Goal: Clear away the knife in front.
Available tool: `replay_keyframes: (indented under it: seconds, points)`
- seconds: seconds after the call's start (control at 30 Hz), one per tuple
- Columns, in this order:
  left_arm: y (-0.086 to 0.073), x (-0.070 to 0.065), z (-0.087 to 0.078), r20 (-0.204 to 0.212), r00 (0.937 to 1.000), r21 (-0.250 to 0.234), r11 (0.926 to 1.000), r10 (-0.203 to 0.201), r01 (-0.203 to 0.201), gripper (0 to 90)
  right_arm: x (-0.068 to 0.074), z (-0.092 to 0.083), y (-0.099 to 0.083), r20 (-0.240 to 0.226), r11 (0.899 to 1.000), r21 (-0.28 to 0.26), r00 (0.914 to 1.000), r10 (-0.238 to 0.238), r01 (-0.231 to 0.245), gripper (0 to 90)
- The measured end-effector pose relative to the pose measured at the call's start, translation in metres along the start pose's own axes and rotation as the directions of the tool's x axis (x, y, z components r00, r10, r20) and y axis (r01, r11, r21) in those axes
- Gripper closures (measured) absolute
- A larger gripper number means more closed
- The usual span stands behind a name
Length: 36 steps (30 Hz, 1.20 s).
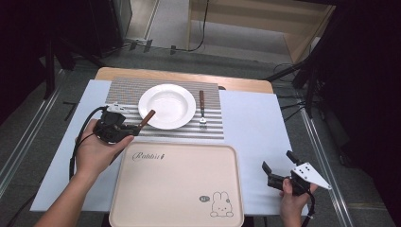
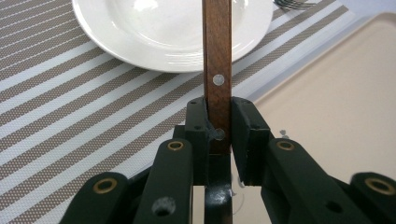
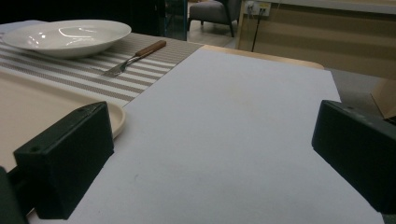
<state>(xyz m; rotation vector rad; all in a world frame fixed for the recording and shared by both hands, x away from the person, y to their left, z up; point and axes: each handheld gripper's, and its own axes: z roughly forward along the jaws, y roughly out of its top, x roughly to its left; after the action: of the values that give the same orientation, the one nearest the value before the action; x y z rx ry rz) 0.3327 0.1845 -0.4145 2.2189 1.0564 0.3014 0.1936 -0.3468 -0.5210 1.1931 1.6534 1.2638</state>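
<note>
Slim brown wooden-handled utensil (image 2: 217, 70) clamped near its end in the left gripper (image 2: 218, 123), above the striped placemat (image 2: 70, 116) beside the round white plate (image 2: 168, 32). Best kept level and lowered parallel to the wooden-handled fork (image 1: 202, 109). Right gripper (image 1: 280, 165) gaping, idle over the pale table cover (image 3: 243, 140).

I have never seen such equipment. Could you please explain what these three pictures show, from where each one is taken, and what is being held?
A person holds a two-jaw tool in each hand. One camera looks down from above; one rides on each gripper. The left gripper is shut on a wooden utensil handle; what utensil it is I cannot tell. The right gripper is open, holding nothing. On the table lie a striped placemat with a white plate and fork, and a beige tray.
</note>
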Motion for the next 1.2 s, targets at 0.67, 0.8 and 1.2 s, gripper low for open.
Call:
replay_keyframes:
  seconds: [0.67,0.8,1.2]
  points:
    - [-0.020,-0.038,-0.003,0.046,0.9985,-0.010,0.9996,0.028,-0.028,75.9,0.000,0.000,0.000,-0.002,1.000,-0.001,1.0000,-0.001,0.001,0.0]
    - [-0.028,-0.042,-0.001,0.055,0.9982,-0.006,0.9997,0.022,-0.022,75.9,0.000,0.000,0.000,-0.002,1.000,-0.001,1.0000,-0.002,0.002,0.0]
    - [-0.043,-0.056,-0.001,0.090,0.9959,-0.015,0.9999,0.004,-0.002,75.9,0.000,0.000,0.000,-0.002,1.000,-0.002,1.0000,-0.003,0.003,0.0]
